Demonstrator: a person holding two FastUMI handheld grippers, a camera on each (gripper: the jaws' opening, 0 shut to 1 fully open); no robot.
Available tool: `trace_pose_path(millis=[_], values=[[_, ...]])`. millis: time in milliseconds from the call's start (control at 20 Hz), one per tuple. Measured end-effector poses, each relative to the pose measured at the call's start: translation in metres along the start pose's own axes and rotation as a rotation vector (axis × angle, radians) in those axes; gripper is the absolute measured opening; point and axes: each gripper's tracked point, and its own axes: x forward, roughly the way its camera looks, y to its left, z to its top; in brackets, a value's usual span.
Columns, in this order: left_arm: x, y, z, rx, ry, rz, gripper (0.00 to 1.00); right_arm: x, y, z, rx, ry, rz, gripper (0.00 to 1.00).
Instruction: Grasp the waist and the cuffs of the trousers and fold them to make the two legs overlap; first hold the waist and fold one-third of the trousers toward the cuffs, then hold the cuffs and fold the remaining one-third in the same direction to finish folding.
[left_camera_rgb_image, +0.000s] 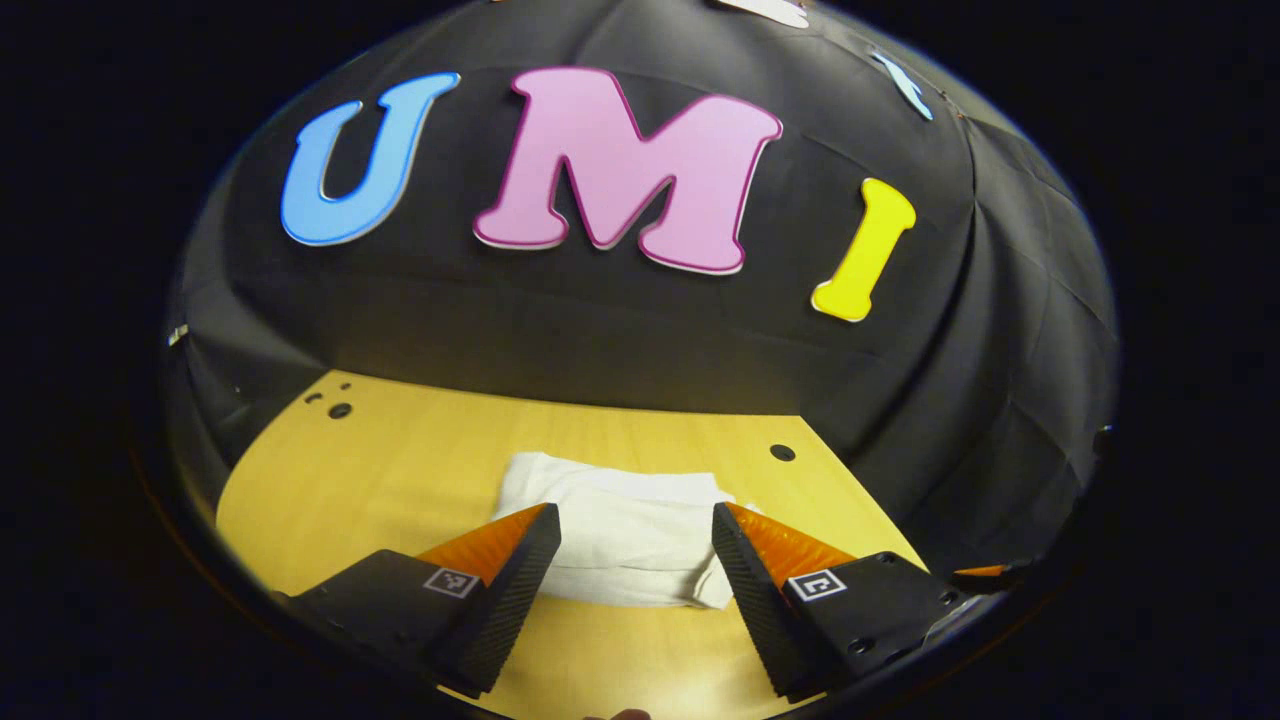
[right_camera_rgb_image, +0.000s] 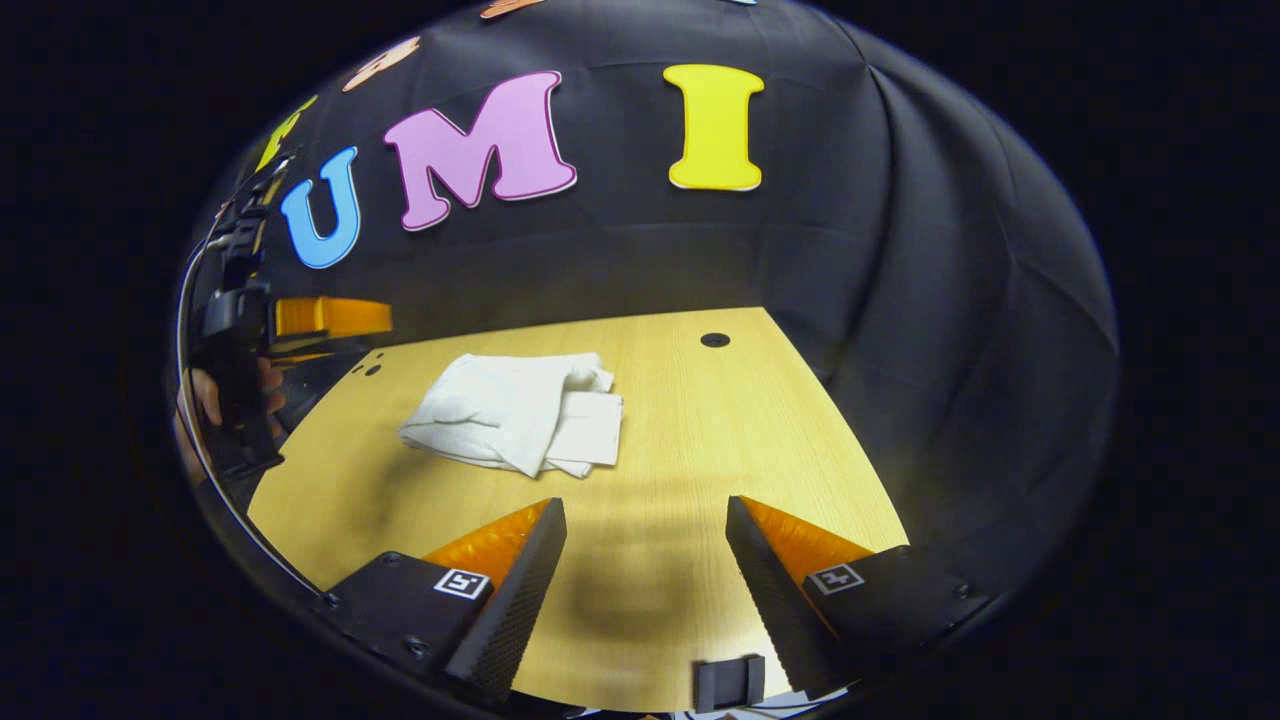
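Observation:
White trousers (left_camera_rgb_image: 625, 530) lie folded into a compact bundle on the wooden table (left_camera_rgb_image: 400, 460). In the left gripper view my left gripper (left_camera_rgb_image: 636, 525) is open above the table, its fingers framing the near part of the bundle without touching it. In the right gripper view the same folded trousers (right_camera_rgb_image: 520, 410) lie ahead and to the left, well beyond my open right gripper (right_camera_rgb_image: 645, 515), which has only bare table between its fingers. The left gripper (right_camera_rgb_image: 300, 320) and the hand holding it appear at the far left edge of the right gripper view.
The table (right_camera_rgb_image: 720, 440) has small round holes, one at the far right (right_camera_rgb_image: 714, 340) and a pair at the far left (right_camera_rgb_image: 368, 368). Black cloth wall closes in the back and right side. A small dark clip (right_camera_rgb_image: 730, 682) sits at the near edge.

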Motion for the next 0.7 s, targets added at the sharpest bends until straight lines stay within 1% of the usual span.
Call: trace_pose_path(millis=[100, 200, 300, 500, 600, 650, 700], values=[[-0.031, 0.022, 0.010, 0.052, -0.062, 0.019, 0.96, -0.014, 0.013, 0.009, 0.010, -0.031, -0.011, 0.99], [-0.058, 0.048, 0.021, 0.115, -0.115, 0.062, 0.96, -0.027, 0.027, 0.019, 0.019, -0.064, -0.016, 0.99], [-0.086, 0.066, 0.028, 0.146, -0.159, 0.086, 0.96, -0.044, 0.042, 0.028, 0.015, -0.104, -0.020, 0.99], [-0.148, 0.087, 0.036, 0.143, -0.242, 0.108, 0.96, -0.075, 0.075, 0.047, -0.009, -0.197, -0.017, 0.99], [-0.174, 0.098, 0.033, 0.146, -0.262, 0.136, 0.96, -0.089, 0.089, 0.054, -0.015, -0.238, -0.013, 0.99], [-0.185, 0.103, 0.029, 0.137, -0.265, 0.151, 0.92, -0.096, 0.098, 0.055, -0.016, -0.254, -0.010, 0.99], [-0.196, 0.109, 0.024, 0.126, -0.267, 0.165, 0.96, -0.103, 0.106, 0.056, -0.019, -0.268, -0.007, 0.99]])
